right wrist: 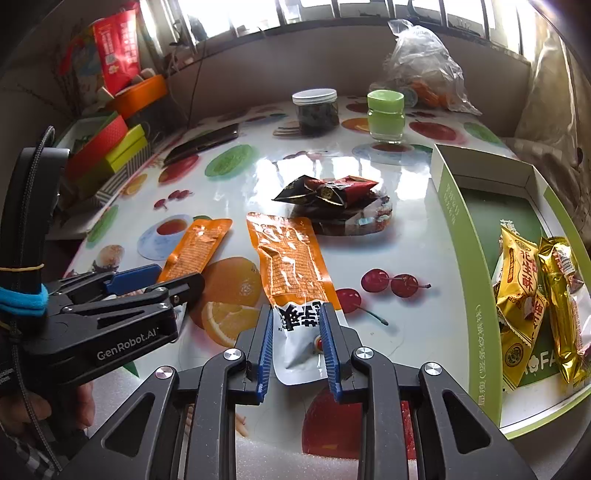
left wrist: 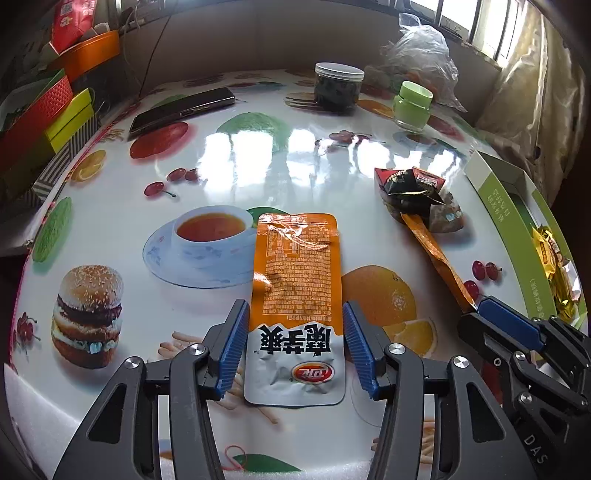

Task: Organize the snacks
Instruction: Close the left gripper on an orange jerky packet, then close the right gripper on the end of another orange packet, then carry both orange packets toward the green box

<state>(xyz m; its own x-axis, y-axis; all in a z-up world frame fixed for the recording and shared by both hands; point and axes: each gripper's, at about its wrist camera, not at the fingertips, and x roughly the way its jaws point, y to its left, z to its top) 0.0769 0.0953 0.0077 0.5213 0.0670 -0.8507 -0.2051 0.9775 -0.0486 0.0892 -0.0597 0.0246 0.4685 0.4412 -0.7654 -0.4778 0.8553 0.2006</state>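
Several yellow snacks point(right wrist: 517, 273) lie in green box point(right wrist: 476, 258); right claw point(right wrist: 296, 310) clamps orange packet point(right wrist: 291, 258), left claw point(left wrist: 294, 308) apart.

Domestic room: a table with a fruit-print tablecloth point(left wrist: 110, 206), a curtained window point(left wrist: 476, 22), a phone point(left wrist: 181, 109), jars point(right wrist: 315, 110) and stacked gift boxes point(left wrist: 48, 114).

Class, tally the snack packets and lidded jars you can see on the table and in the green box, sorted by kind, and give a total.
Orange and white flat pouches: 2
Dark wrapped snacks in the pile: cannot count exactly, at least 3
Yellow and gold packets in the green box: about 4
Lidded jars: 2
Total: about 11
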